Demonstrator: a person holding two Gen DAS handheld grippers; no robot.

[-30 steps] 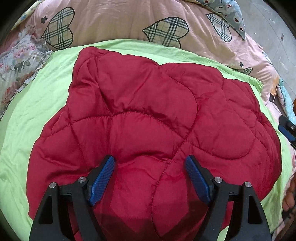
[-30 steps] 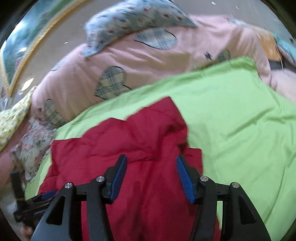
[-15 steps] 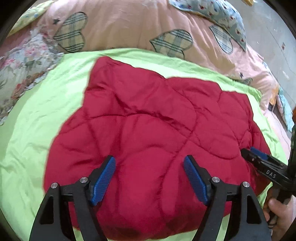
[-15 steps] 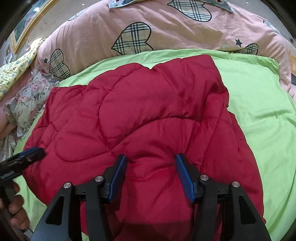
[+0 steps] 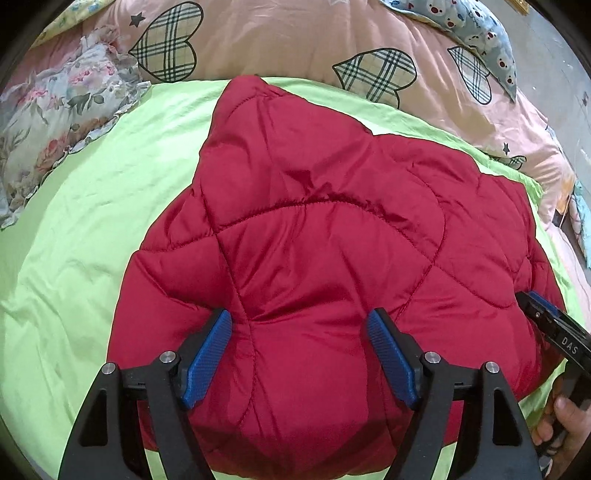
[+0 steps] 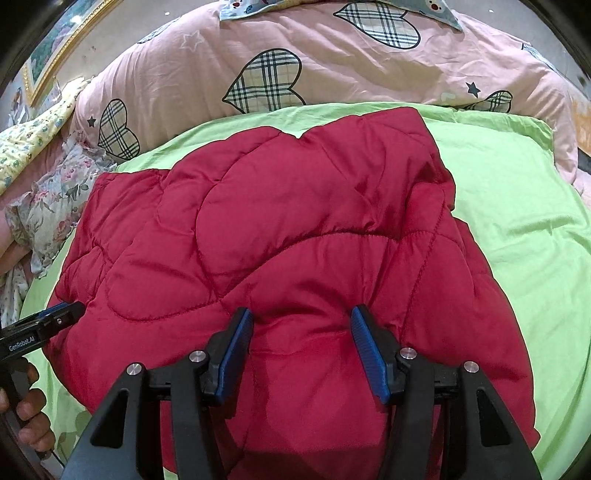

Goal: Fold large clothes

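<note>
A red quilted jacket (image 5: pixel 317 236) lies folded into a compact bundle on the green sheet (image 5: pixel 85 229); it also shows in the right wrist view (image 6: pixel 280 229). My left gripper (image 5: pixel 301 336) is open, its blue pads resting on the jacket's near part. My right gripper (image 6: pixel 301 332) is open, also on the jacket's near part. The right gripper's tip (image 5: pixel 546 317) shows at the jacket's right edge in the left wrist view. The left gripper's tip (image 6: pixel 55 319) shows at the jacket's left edge in the right wrist view.
A pink duvet with plaid hearts (image 5: pixel 295 40) lies bunched behind the green sheet, also in the right wrist view (image 6: pixel 332 62). A floral pillow (image 5: pixel 55 122) lies at the left. A blue patterned pillow (image 5: pixel 461 26) lies at the back right.
Both grippers have come in over the jacket from its sides and now rest open on its near part. The jacket looks more bunched and compact than a second ago.
</note>
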